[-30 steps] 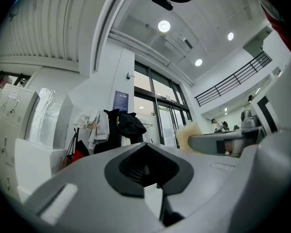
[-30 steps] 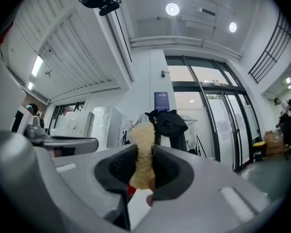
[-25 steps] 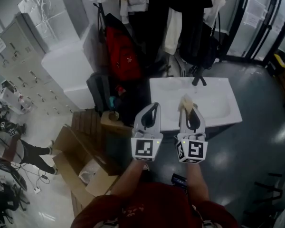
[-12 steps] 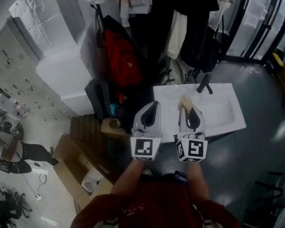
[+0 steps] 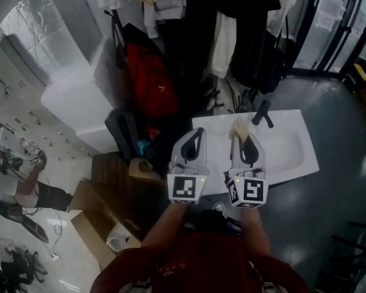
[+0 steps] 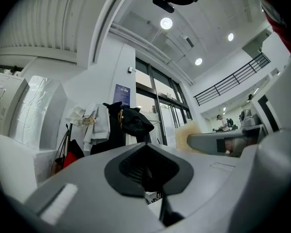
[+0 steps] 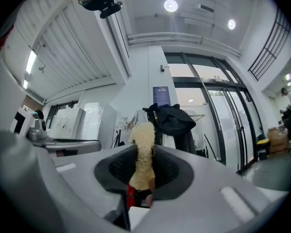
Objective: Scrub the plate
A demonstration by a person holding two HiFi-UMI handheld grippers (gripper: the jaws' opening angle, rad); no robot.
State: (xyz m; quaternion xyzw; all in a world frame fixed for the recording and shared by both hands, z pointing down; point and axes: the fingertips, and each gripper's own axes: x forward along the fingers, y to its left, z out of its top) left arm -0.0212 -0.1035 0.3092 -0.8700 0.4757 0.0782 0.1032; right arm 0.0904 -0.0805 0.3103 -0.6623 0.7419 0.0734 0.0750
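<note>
Plainly, the right tongs [image 5: 244, 144] [image 7: 139, 181] were clenched on a cream, fluffy scrubber [image 5: 238, 130] [image 7: 143, 147], its tuft poking past their tips, over the white sink's [image 5: 288, 144] near edge. Just beside them, the left tongs [image 5: 194, 144] [image 6: 150, 174] were clenched together, empty.
</note>
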